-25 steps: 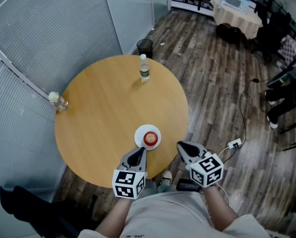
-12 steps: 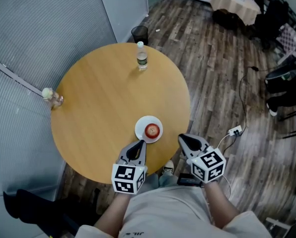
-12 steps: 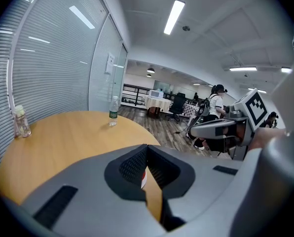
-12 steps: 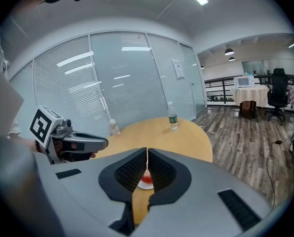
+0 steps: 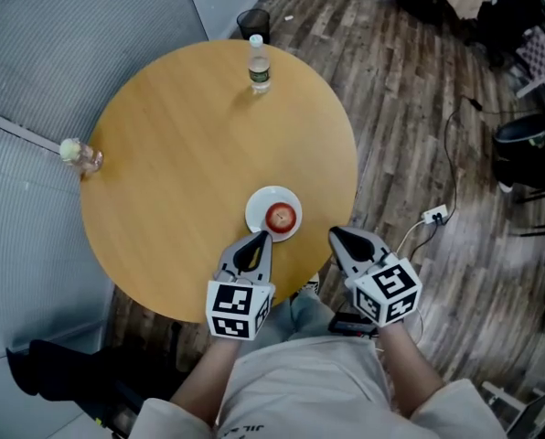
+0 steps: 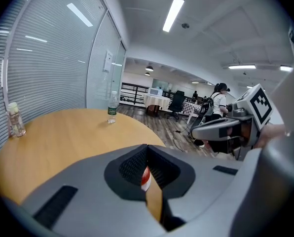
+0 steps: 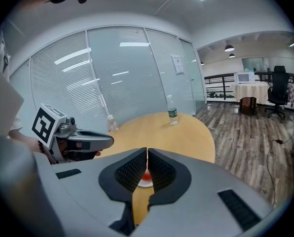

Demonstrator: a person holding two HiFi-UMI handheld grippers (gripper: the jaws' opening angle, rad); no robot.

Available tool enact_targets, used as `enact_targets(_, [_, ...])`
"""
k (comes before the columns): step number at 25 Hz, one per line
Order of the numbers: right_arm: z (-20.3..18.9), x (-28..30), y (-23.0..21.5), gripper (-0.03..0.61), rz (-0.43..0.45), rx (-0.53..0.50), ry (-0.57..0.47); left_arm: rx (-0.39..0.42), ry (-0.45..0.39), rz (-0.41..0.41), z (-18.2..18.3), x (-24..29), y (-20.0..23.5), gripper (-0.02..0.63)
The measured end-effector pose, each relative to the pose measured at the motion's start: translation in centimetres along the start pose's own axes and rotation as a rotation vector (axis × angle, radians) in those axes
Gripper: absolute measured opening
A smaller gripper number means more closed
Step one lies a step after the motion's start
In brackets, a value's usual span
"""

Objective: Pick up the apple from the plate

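Both tongs are clenched and empty: my left gripper (image 5: pixel 264 237) has its jaws pressed tip to tip with nothing between the pads, and my right gripper (image 5: pixel 333 232) is the same, with only a hairline seam showing in its own view. The apple (image 5: pixel 280 216) is red and sits in the middle of the white plate (image 5: pixel 257 205), untouched. The plate is on the near right part of the round wooden table (image 5: pixel 181 144). From the head view, the left gripper's tip is at the plate's near rim; I can't tell whether it touches the rim or hangs just above it. The right gripper's tip is to the right of the plate, by the table's near right edge, clear of the plate. Each gripper view shows a sliver of red apple and white plate through the notch behind its closed tips, so both point roughly at it. Each gripper view also shows the other gripper off to the side. A water bottle (image 5: pixel 259 65) stands upright at the table's far edge, well apart from the plate. A small bottle (image 5: pixel 79 155) stands at the left edge. On the wood floor (image 5: pixel 410 108), a dark bin (image 5: pixel 252 21) is just beyond the table and a power strip (image 5: pixel 434 214) lies off to the right.
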State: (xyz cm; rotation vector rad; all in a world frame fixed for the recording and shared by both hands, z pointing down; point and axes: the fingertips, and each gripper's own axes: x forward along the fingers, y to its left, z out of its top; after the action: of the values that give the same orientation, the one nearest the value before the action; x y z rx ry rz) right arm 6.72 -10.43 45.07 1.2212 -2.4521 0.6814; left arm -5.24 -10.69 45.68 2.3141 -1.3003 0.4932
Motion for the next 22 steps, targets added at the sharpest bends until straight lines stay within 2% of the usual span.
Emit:
enact_targets(15, [-3.0,2.5,-1.2,0.031,0.007,0.037,0.059,0.010,0.082,-0.026,-4.2,4.0,0.8,0.003])
enact_targets(22, [-4.0,3.1,-2.4,0.031,0.007,0.057,0.088,0.041,0.131,-0.028,-5.4,5.5,1.0,0.087])
